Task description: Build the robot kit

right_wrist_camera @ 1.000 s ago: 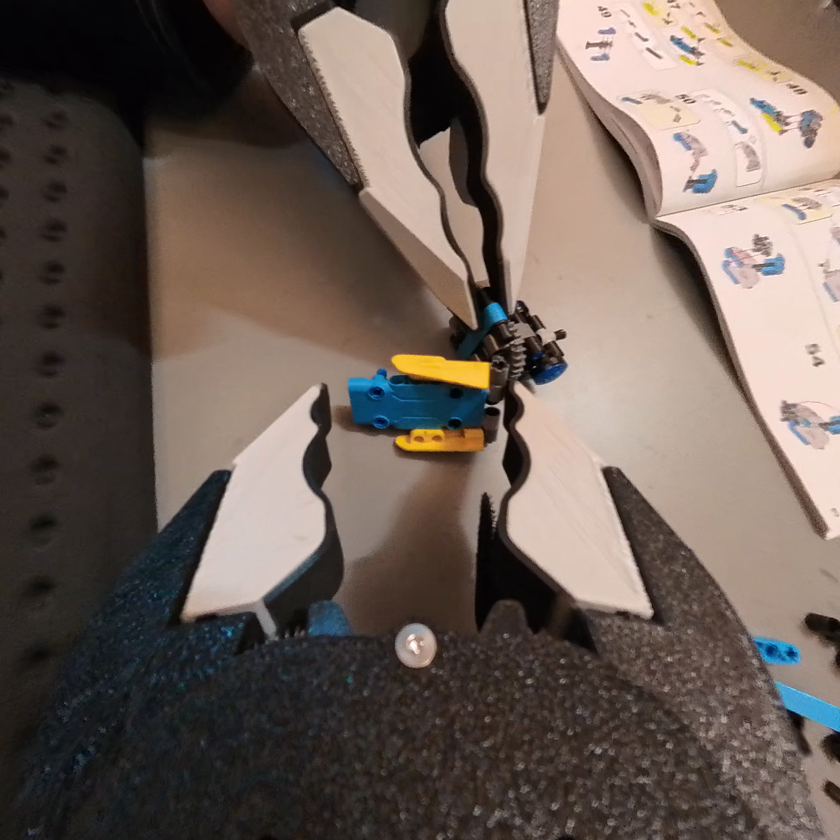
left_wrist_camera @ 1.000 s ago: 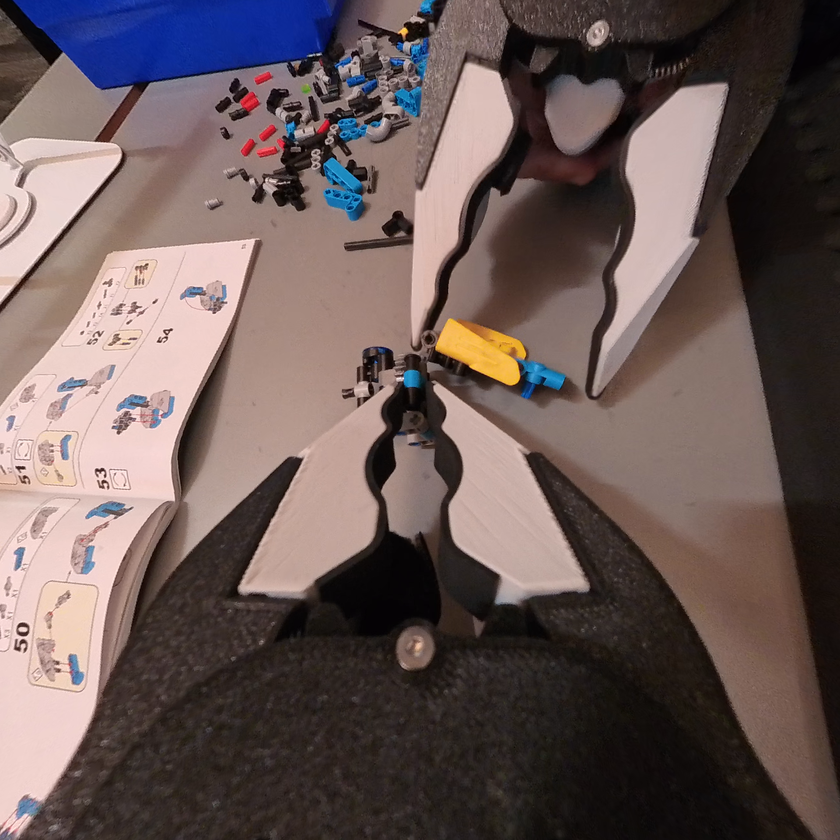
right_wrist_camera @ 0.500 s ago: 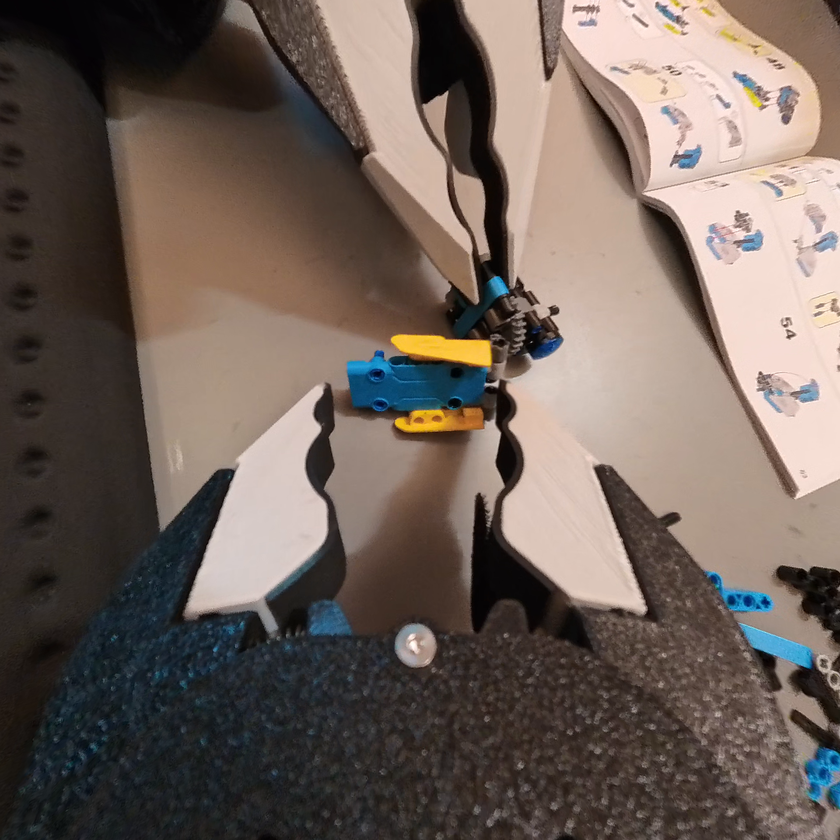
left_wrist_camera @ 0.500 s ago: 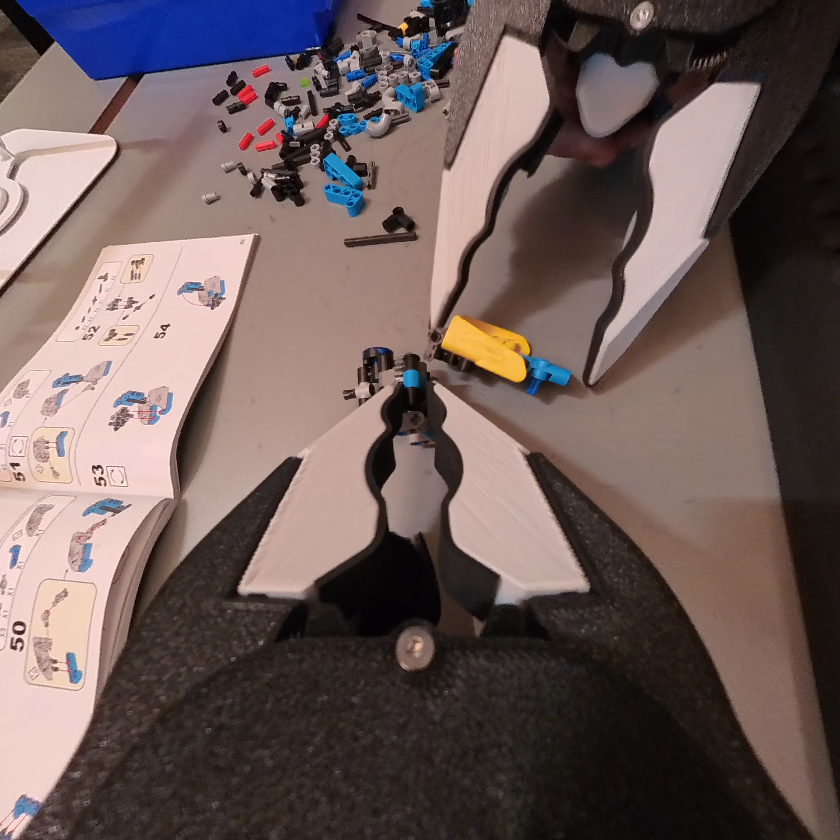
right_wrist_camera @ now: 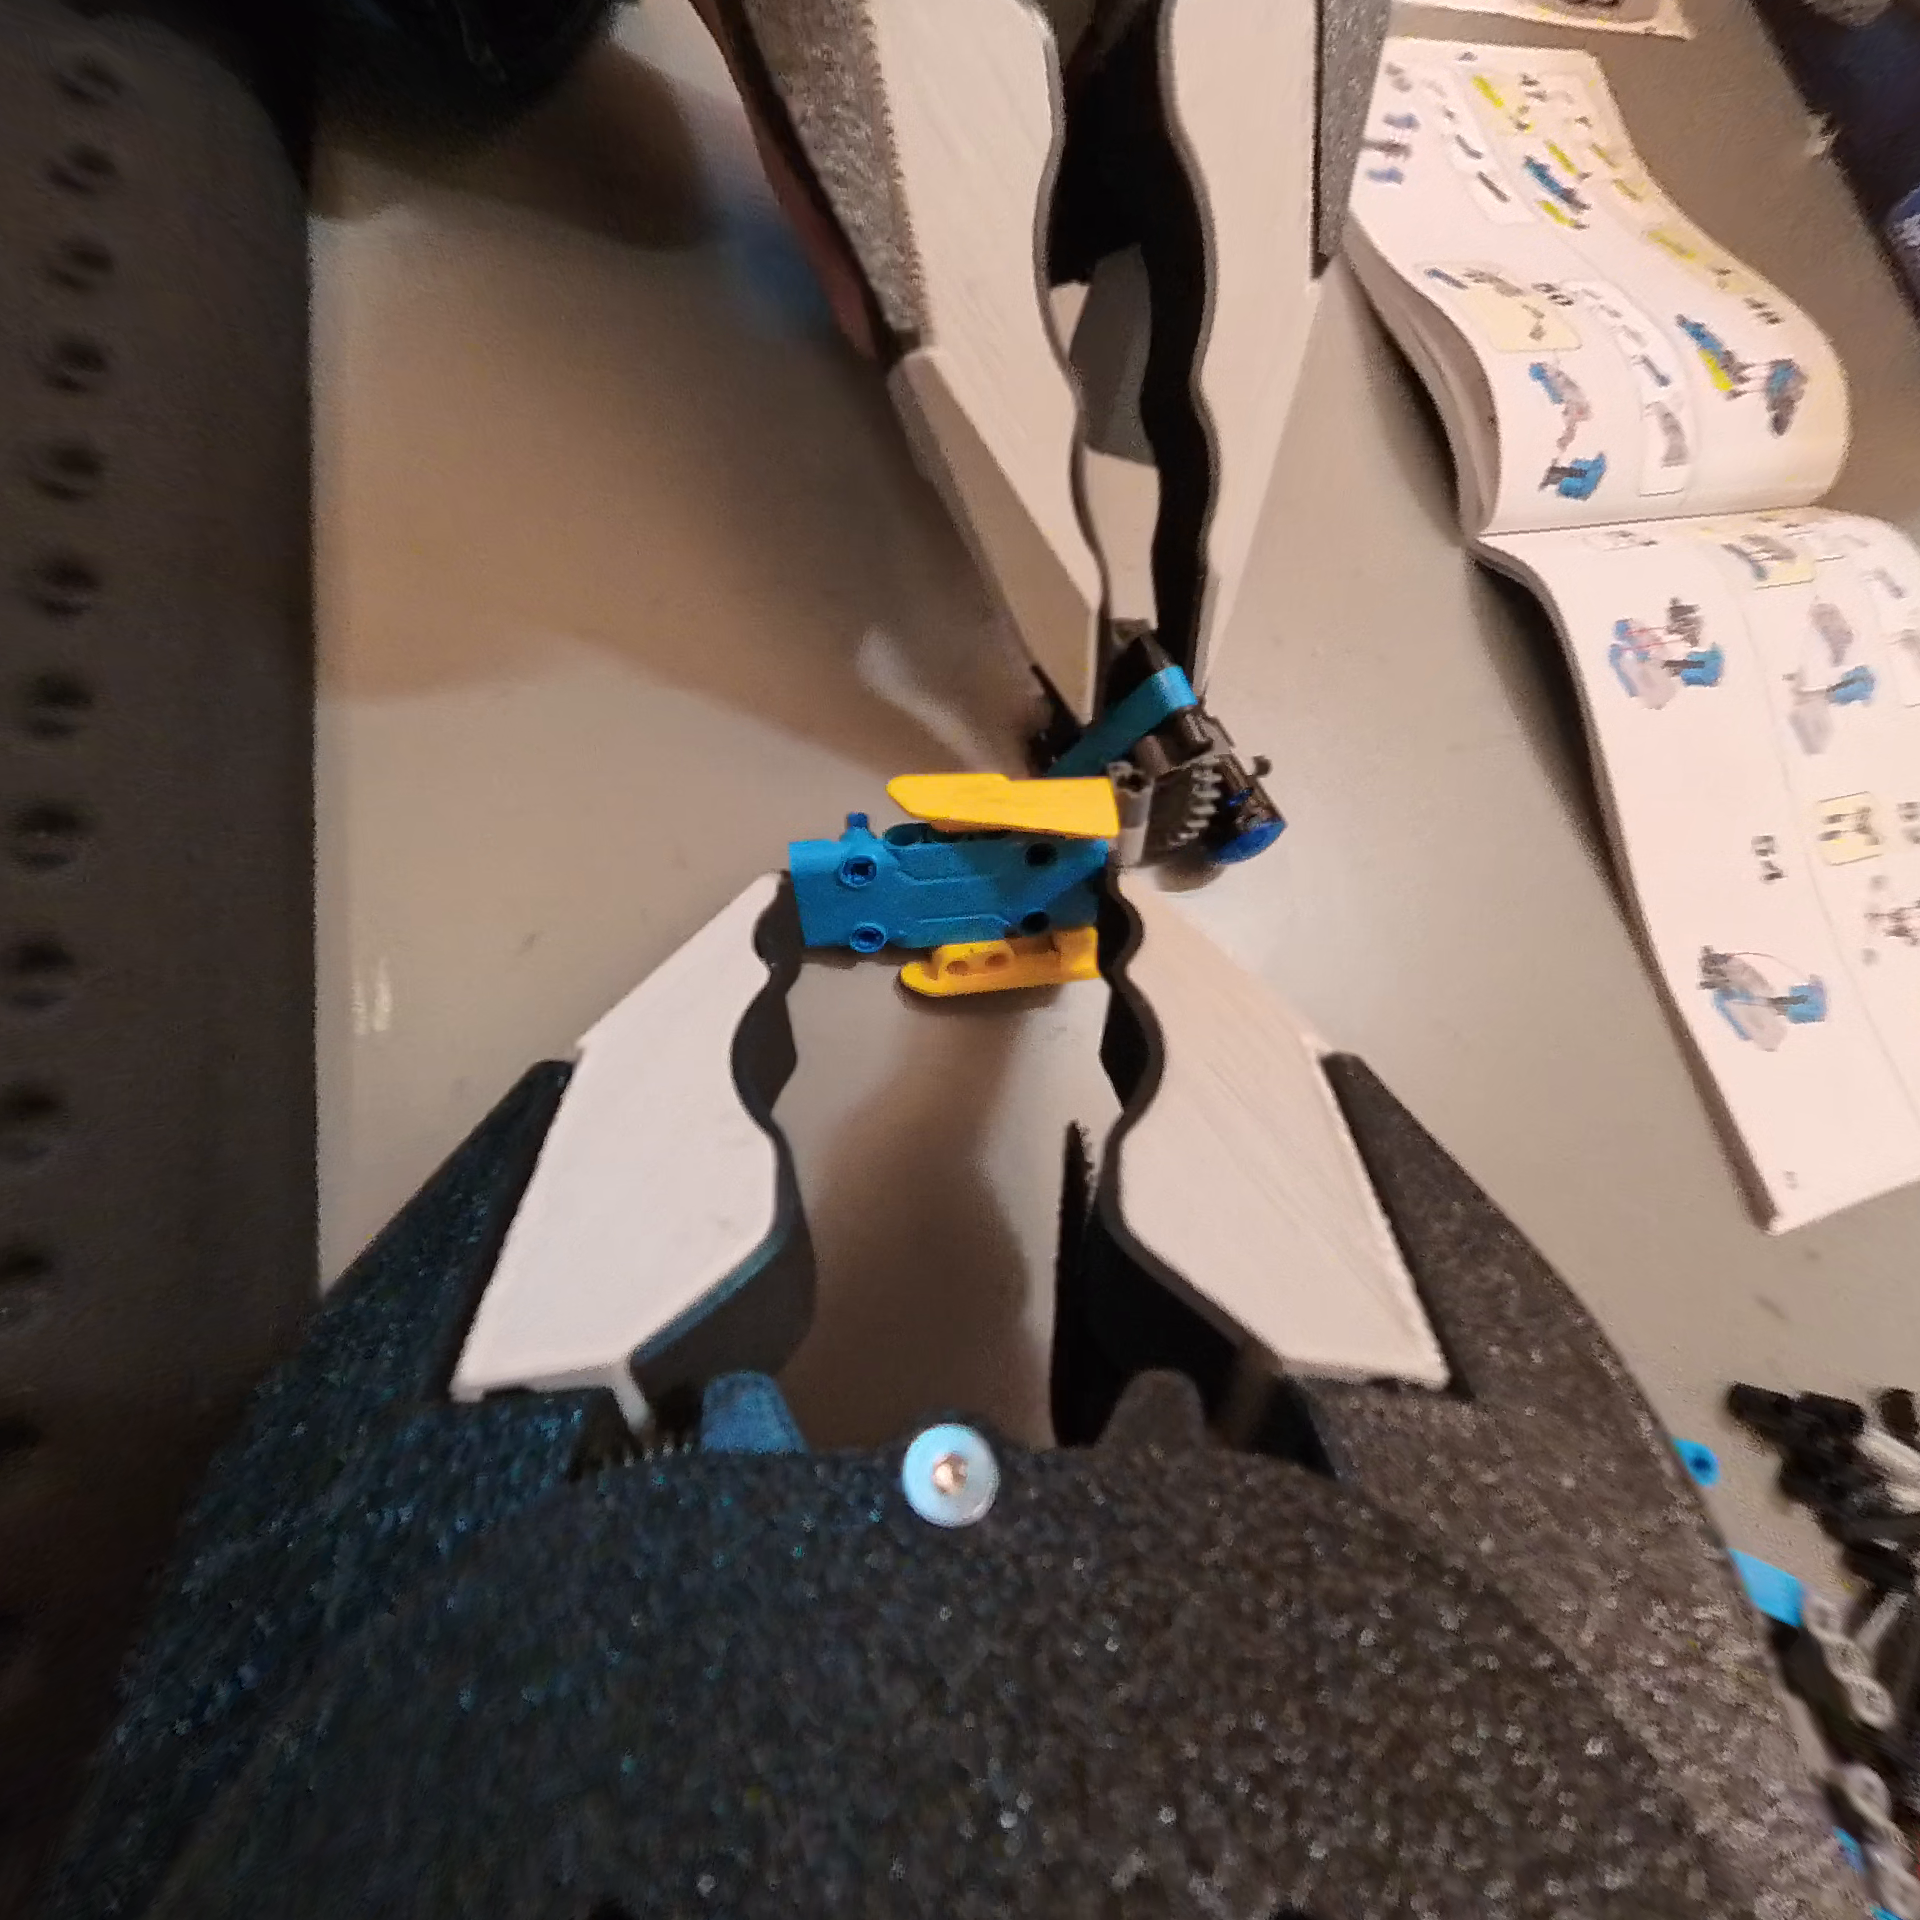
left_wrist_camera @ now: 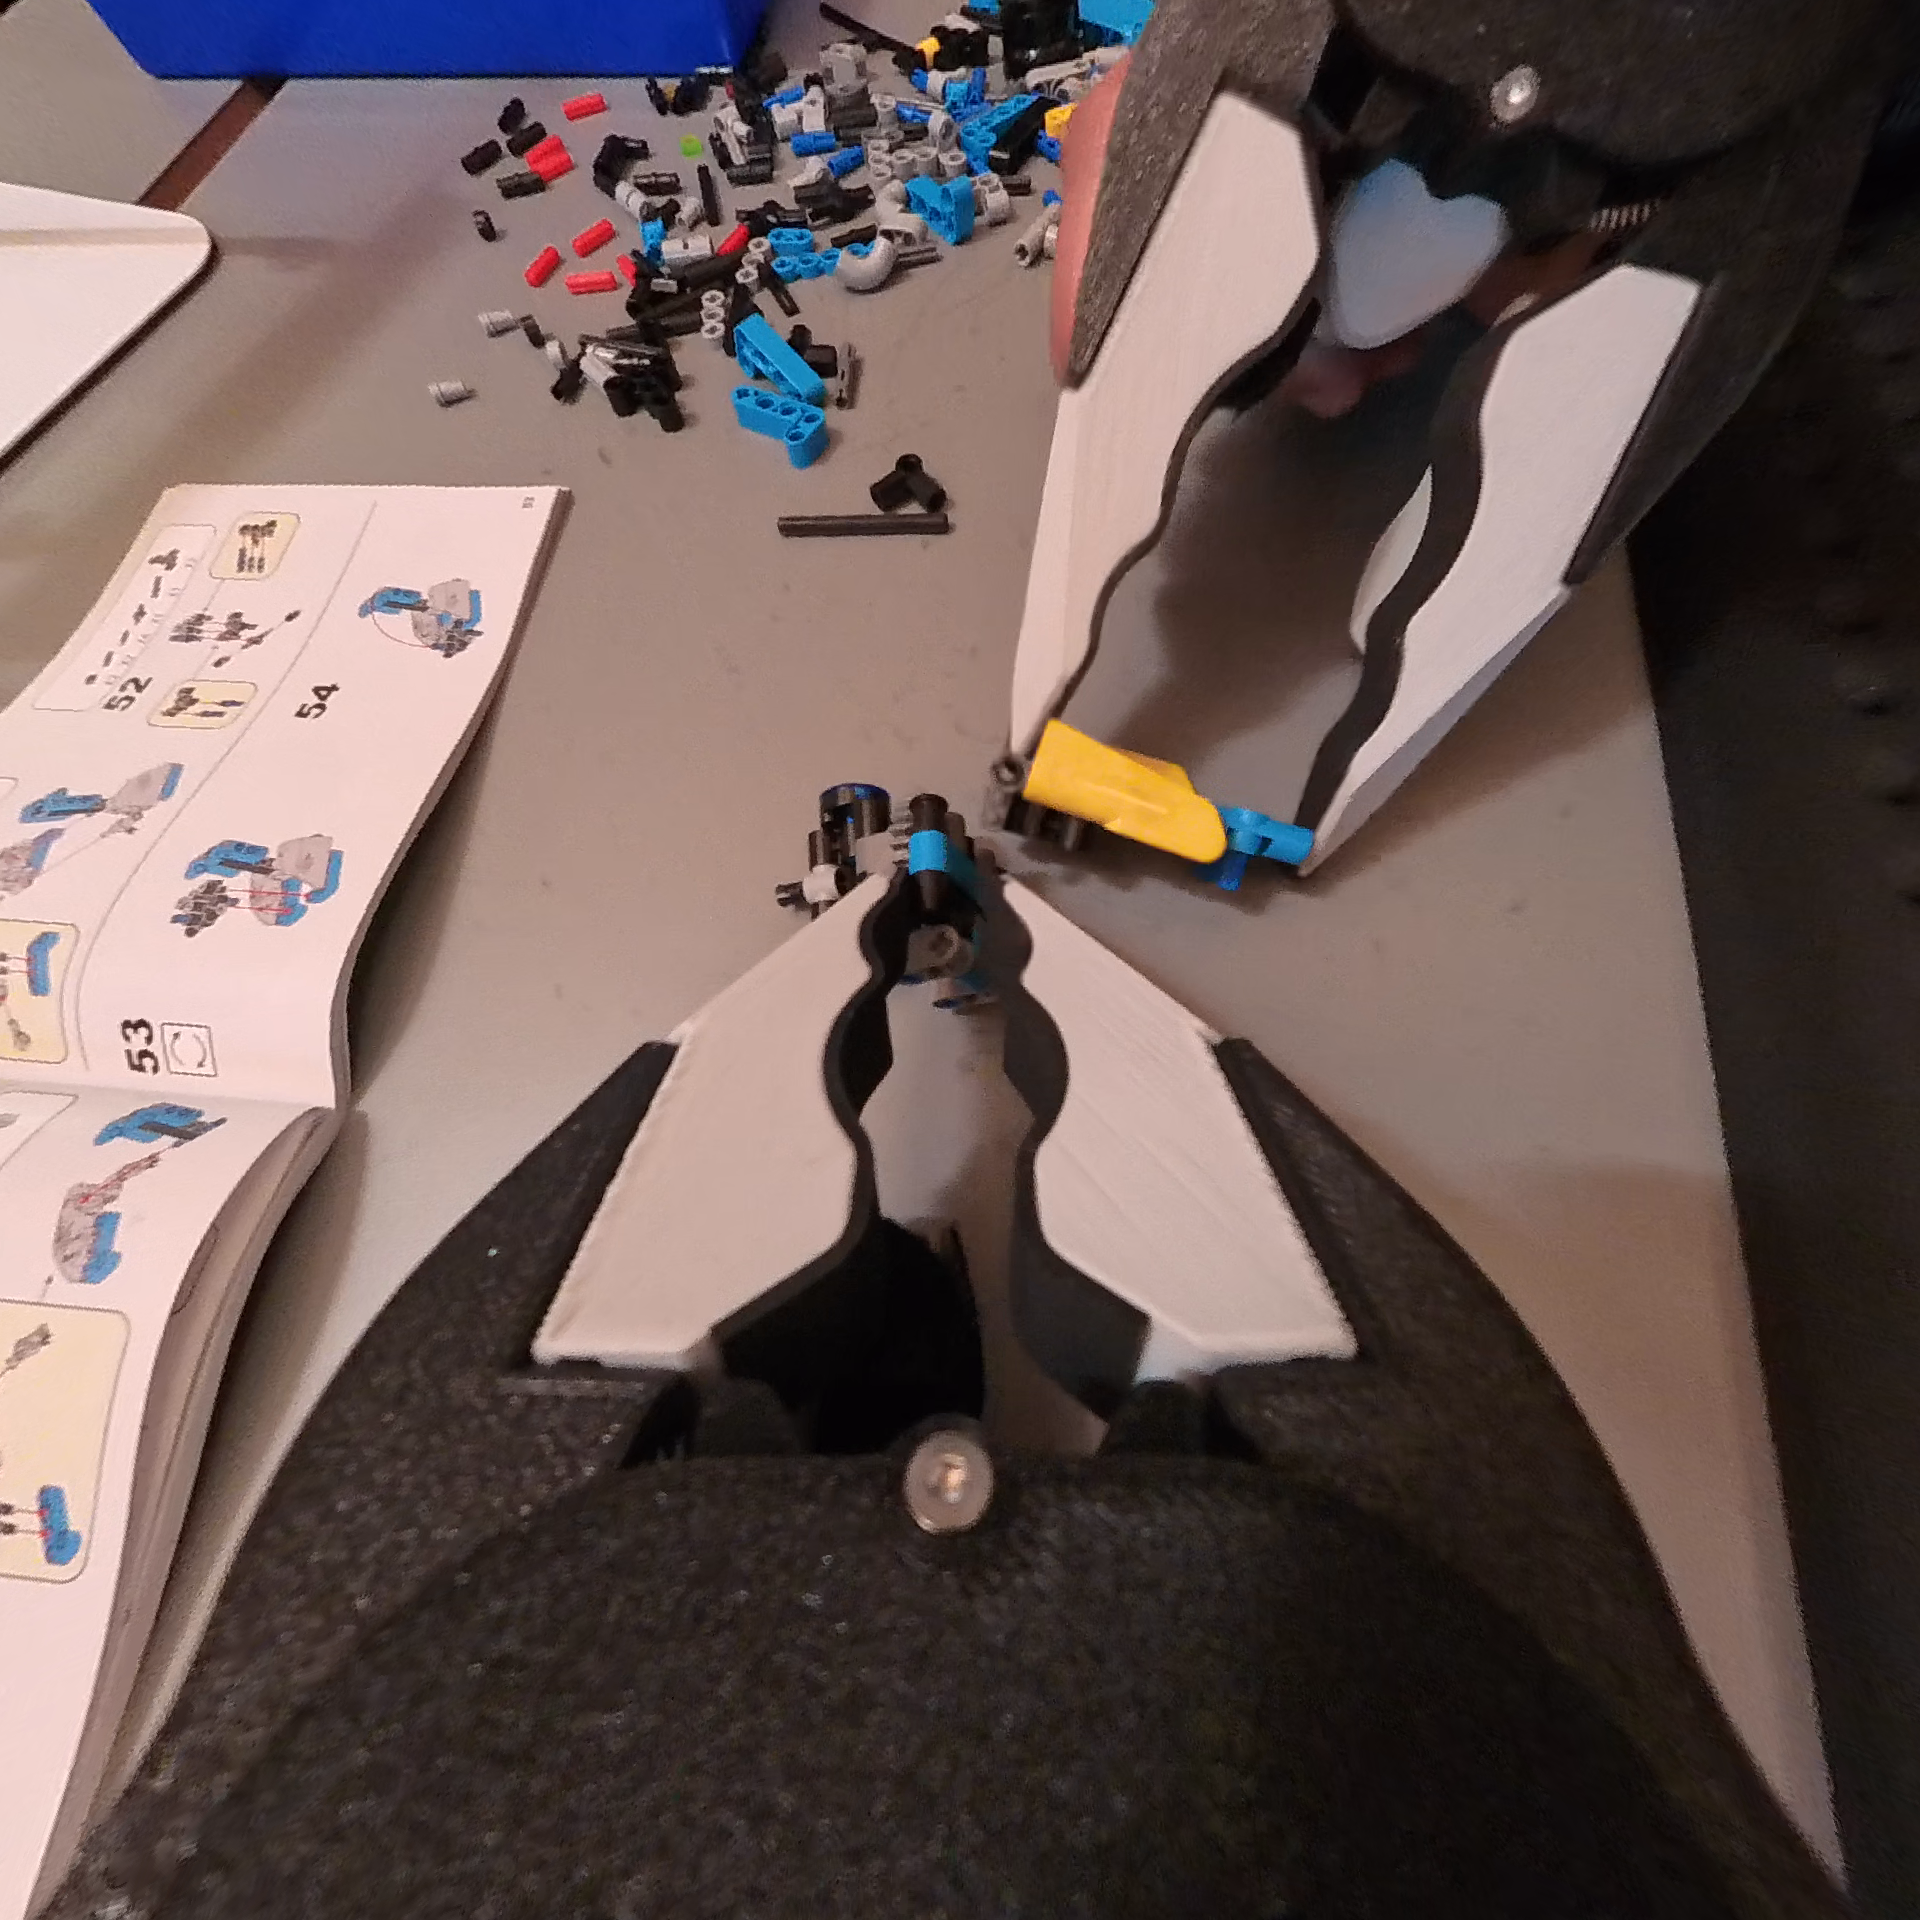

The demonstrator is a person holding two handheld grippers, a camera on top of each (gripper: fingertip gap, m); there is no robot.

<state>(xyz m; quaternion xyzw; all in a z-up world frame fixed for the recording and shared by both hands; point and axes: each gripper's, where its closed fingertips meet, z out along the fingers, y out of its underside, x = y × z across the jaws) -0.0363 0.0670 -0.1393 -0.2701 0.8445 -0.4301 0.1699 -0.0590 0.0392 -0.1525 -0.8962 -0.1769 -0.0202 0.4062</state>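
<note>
My left gripper (left_wrist_camera: 940, 894) is shut on a small black, grey and blue brick assembly (left_wrist_camera: 862, 831) that rests on the grey table (left_wrist_camera: 675, 675). It also shows in the right wrist view (right_wrist_camera: 1195, 790), held by the left gripper (right_wrist_camera: 1143, 665) coming from the top. My right gripper (right_wrist_camera: 945, 888) has its fingertips against both ends of a blue and yellow brick assembly (right_wrist_camera: 935, 878) lying on the table. From the left wrist view that assembly (left_wrist_camera: 1122, 800) sits between the right gripper's (left_wrist_camera: 1158, 821) two tips. The two assemblies lie end to end, almost touching.
An open instruction booklet (left_wrist_camera: 260, 779) lies left of my left gripper, and right in the right wrist view (right_wrist_camera: 1714, 727). A pile of loose bricks (left_wrist_camera: 779, 208) and a black axle (left_wrist_camera: 862, 523) lie farther back. A blue bin (left_wrist_camera: 416, 31) and white tray (left_wrist_camera: 62, 291) stand behind. The left gripper's tips are roughly 4 cm from the right gripper's. The black axle (left_wrist_camera: 862, 523) lies around 10 cm away from my right fingertips.
My right gripper's jaws have narrowed until the tips meet the ends of the blue and yellow assembly. My left gripper has kept its hold and stayed in place.
</note>
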